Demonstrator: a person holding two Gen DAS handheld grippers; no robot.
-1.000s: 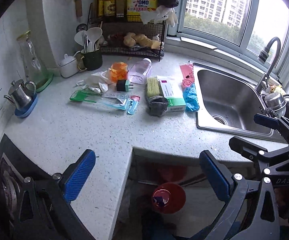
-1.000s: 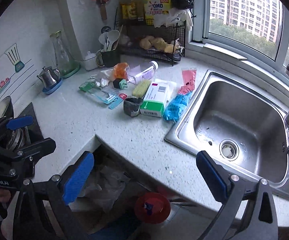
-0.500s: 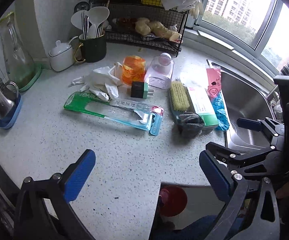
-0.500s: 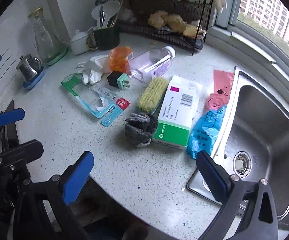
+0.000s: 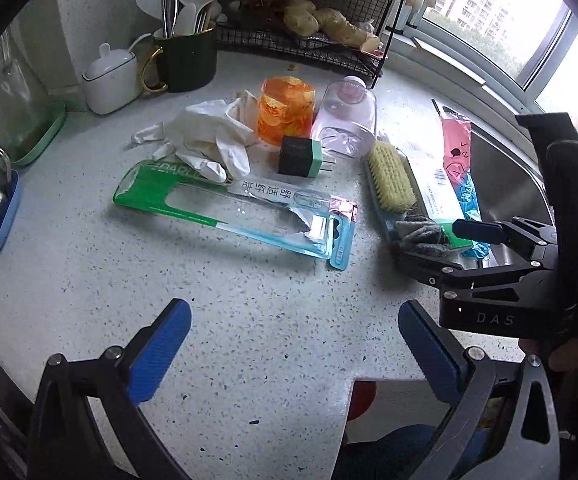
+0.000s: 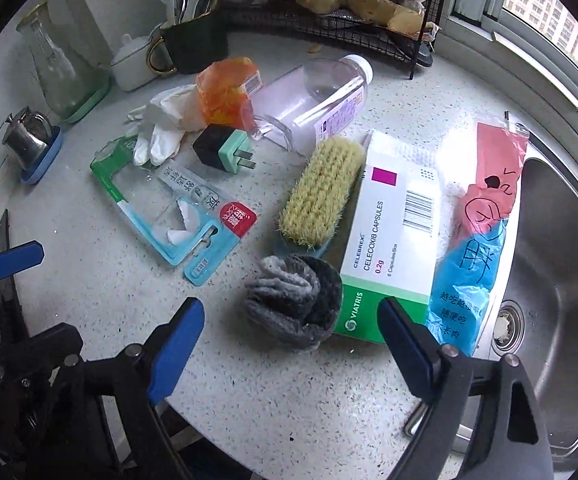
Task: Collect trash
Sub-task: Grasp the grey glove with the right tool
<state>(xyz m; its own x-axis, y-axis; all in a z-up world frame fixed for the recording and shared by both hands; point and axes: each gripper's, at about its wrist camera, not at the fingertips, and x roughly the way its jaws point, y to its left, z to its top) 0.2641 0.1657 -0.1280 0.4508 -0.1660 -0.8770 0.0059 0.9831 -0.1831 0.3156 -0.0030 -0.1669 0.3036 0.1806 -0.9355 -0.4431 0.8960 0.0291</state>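
Approach to the litter on a speckled counter [image 5: 249, 340], seen from both wrist cameras. The right gripper [image 6: 291, 344] is pointing steeply down over a grey rag [image 6: 295, 304] that is lying against the near end of a scrub brush [image 6: 321, 196] and touching a medicine box [image 6: 389, 232]; its jaws are closing, yet the blue pads are standing clear of everything, with nothing pressed between them. The left gripper [image 5: 293, 344] is hanging wide over bare counter, empty, with a torn toothbrush packet [image 5: 233, 208] lying just beyond it. Other likely trash is lying near: a crumpled white glove [image 5: 209, 140], an orange wrapper [image 5: 287, 114], a clear bottle [image 6: 309, 100] on its side, and a pink and blue bag [image 6: 481, 236] at the rim of the sink [image 6: 561, 280]. For a clean pick, each gripper is best lowered with one pad on either side of a single piece. The flat packet probably calls for a pinch at a raised edge, and the plug [image 6: 225, 150] and brush are probably better left behind
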